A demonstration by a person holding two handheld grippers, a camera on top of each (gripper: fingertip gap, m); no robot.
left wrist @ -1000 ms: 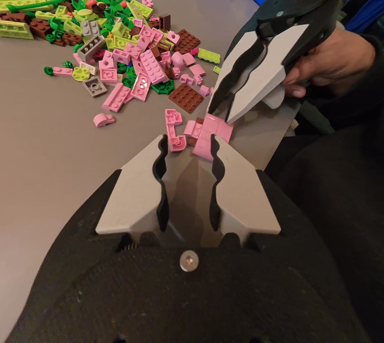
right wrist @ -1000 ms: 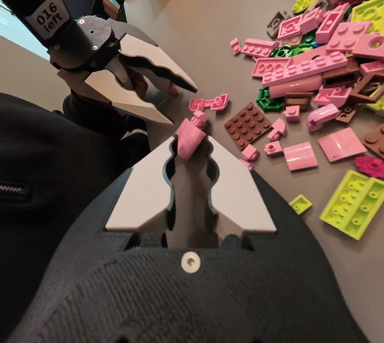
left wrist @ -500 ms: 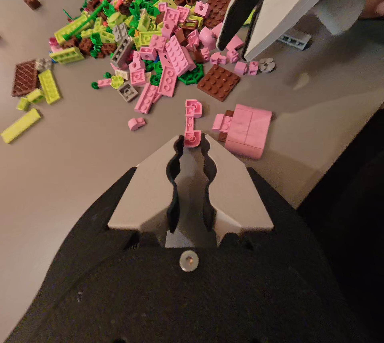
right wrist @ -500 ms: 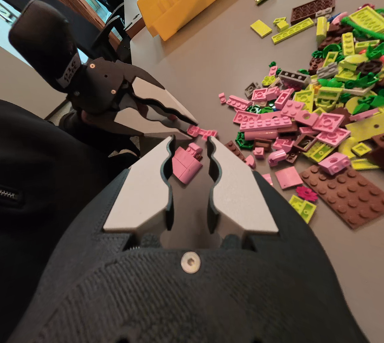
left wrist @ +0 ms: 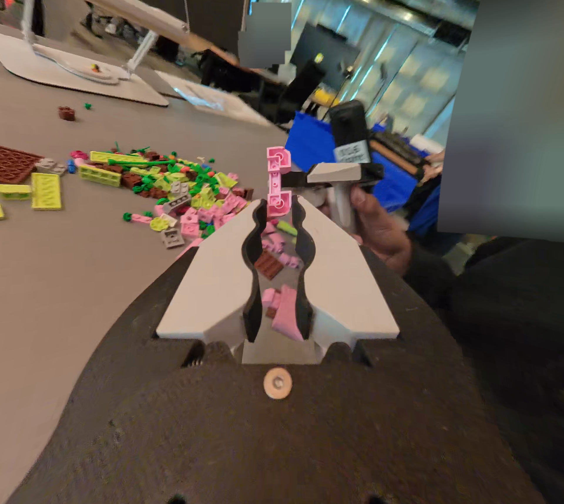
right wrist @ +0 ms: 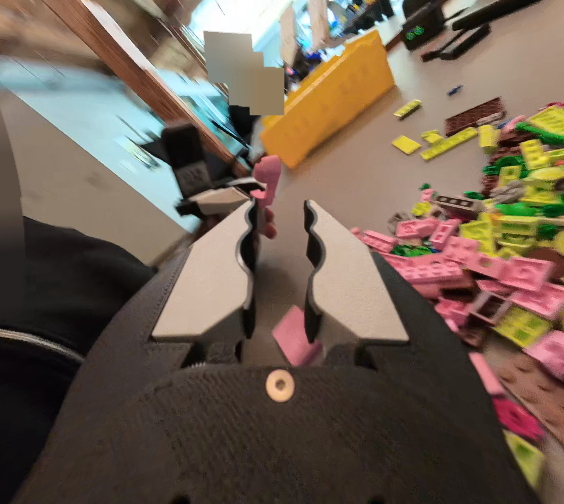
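my left gripper [left wrist: 277,205] clamps the pink bracket [left wrist: 277,181] upright above the brick pile [left wrist: 171,184]; right gripper [right wrist: 279,206] jaws gape empty beside the bracket.

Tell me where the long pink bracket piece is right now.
In the left wrist view, the long pink bracket piece stands upright, lifted off the table, its lower end pinched at the left tool tips. The right tool reaches toward its middle from the right.
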